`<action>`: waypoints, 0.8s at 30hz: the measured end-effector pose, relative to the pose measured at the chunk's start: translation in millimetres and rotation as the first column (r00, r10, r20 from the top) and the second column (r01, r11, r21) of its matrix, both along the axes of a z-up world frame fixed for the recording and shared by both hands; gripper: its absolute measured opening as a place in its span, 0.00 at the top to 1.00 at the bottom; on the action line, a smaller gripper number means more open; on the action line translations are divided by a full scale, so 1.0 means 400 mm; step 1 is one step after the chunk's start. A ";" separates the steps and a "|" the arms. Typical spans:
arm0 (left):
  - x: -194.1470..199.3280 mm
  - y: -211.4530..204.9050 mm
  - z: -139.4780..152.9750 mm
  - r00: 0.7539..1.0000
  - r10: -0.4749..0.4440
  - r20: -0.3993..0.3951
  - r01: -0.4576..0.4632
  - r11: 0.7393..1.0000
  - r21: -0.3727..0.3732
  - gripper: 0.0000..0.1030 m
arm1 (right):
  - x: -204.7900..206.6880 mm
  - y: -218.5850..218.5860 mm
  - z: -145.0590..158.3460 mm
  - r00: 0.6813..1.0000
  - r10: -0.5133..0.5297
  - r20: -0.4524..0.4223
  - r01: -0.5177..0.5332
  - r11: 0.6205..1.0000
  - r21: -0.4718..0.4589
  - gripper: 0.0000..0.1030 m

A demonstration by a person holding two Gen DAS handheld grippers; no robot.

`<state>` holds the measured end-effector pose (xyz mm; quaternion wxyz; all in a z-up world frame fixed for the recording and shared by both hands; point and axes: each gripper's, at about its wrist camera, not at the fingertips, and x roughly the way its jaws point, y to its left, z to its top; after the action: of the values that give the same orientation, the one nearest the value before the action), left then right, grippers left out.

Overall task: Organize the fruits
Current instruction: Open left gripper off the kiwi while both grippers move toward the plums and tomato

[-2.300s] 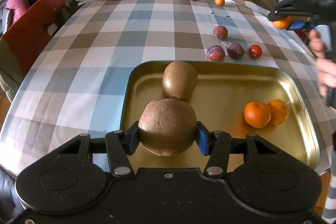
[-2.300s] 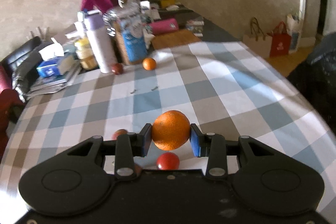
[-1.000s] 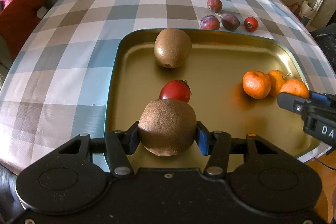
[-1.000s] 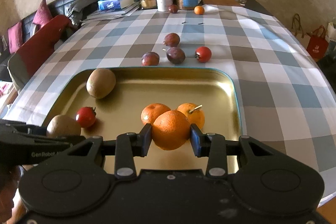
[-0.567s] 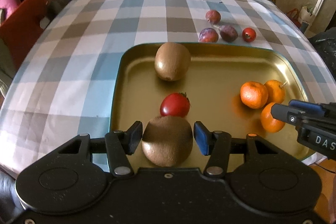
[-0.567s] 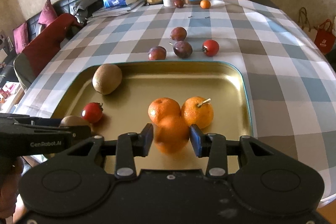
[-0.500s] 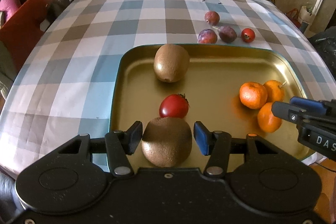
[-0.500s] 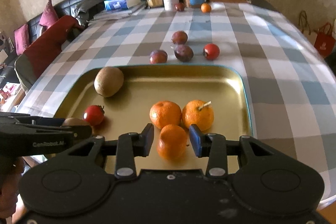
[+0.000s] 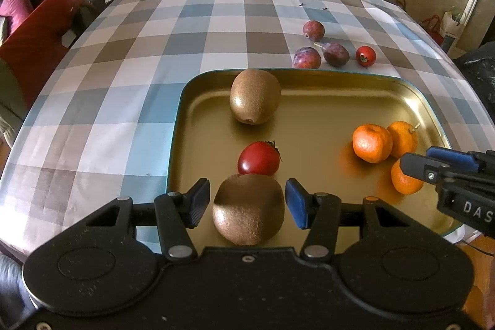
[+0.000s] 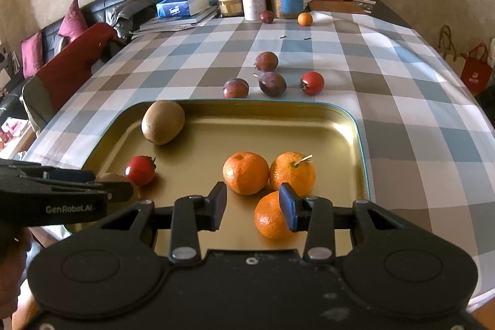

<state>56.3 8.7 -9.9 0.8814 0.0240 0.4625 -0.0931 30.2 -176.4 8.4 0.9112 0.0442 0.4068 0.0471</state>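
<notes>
Fruit sits in the gold tray [image 9: 309, 119] on the checked tabletop [image 9: 191, 30].
The left hand-held gripper [image 9: 247, 203] is open, with a kiwi [image 9: 248, 208] lying loose between its pads. The right hand-held gripper [image 10: 252, 206] is open too (an orange [image 10: 269, 215] rests by one pad, not squeezed). Three plums [image 10: 272, 83] and a tomato [image 10: 312, 83] wait just behind the tray.

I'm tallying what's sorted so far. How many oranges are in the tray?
3: two side by side in the gold tray, one nearer beside the right gripper's pad.
</notes>
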 end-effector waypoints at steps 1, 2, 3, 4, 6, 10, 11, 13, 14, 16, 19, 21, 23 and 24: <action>0.001 0.001 0.001 1.000 0.001 0.001 -0.001 1.000 0.000 0.43 | 0.001 -0.003 0.000 1.000 -0.002 -0.001 0.002 1.000 0.003 0.60; 0.003 0.001 0.002 1.000 0.002 0.002 -0.002 1.000 0.000 0.43 | 0.002 -0.007 0.000 1.000 -0.005 -0.001 0.005 1.000 0.003 0.60; 0.005 0.003 0.004 1.000 0.002 0.003 -0.002 1.000 0.000 0.43 | 0.003 -0.009 0.000 1.000 -0.010 -0.001 0.010 1.000 0.001 0.60; 0.007 0.004 0.006 1.000 0.002 0.004 -0.002 1.000 0.000 0.43 | 0.004 -0.013 -0.001 1.000 -0.015 -0.001 0.015 1.000 -0.002 0.60; 0.013 0.006 0.009 1.000 0.000 0.004 0.000 1.000 -0.001 0.43 | 0.009 -0.022 0.000 1.000 -0.025 0.000 0.025 1.000 -0.006 0.60; 0.029 0.009 0.012 1.000 0.004 0.005 -0.004 1.000 0.007 0.43 | 0.022 -0.044 0.001 0.999 -0.046 0.002 0.046 0.999 -0.005 0.60; 0.034 0.010 0.014 1.000 0.005 0.008 -0.005 1.000 0.009 0.43 | 0.026 -0.050 0.002 0.999 -0.053 0.004 0.053 0.999 -0.011 0.60; 0.043 0.013 0.017 1.000 0.009 0.016 -0.009 1.000 0.015 0.43 | 0.037 -0.063 0.003 0.997 -0.072 0.011 0.072 0.997 -0.026 0.60; 0.048 0.014 0.019 1.000 0.011 0.020 -0.011 1.000 0.018 0.43 | 0.043 -0.070 0.003 0.997 -0.082 0.013 0.082 0.996 -0.031 0.60; 0.057 0.017 0.022 1.000 0.016 0.025 -0.017 1.000 0.022 0.43 | 0.056 -0.085 0.001 0.995 -0.098 0.012 0.099 0.994 -0.037 0.60; 0.075 0.023 0.027 0.999 0.021 0.030 -0.022 0.999 0.025 0.43 | 0.080 -0.111 -0.005 0.992 -0.125 -0.002 0.125 0.992 -0.029 0.60; 0.090 0.027 0.030 0.999 0.025 0.030 -0.026 0.999 0.027 0.43 | 0.099 -0.127 -0.007 0.991 -0.136 -0.013 0.135 0.991 -0.016 0.60; 0.108 0.028 0.033 0.999 0.030 0.029 -0.031 0.999 0.030 0.43 | 0.123 -0.143 -0.007 0.989 -0.148 -0.029 0.148 0.989 -0.003 0.60; 0.116 0.028 0.034 0.999 0.029 0.029 -0.030 0.999 0.029 0.43 | 0.133 -0.146 -0.007 0.988 -0.151 -0.032 0.152 0.988 0.004 0.60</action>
<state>102.7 19.9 3.6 0.8887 0.0314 0.4516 -0.0729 83.3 -234.7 5.8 0.9055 0.0786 0.4164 -0.0218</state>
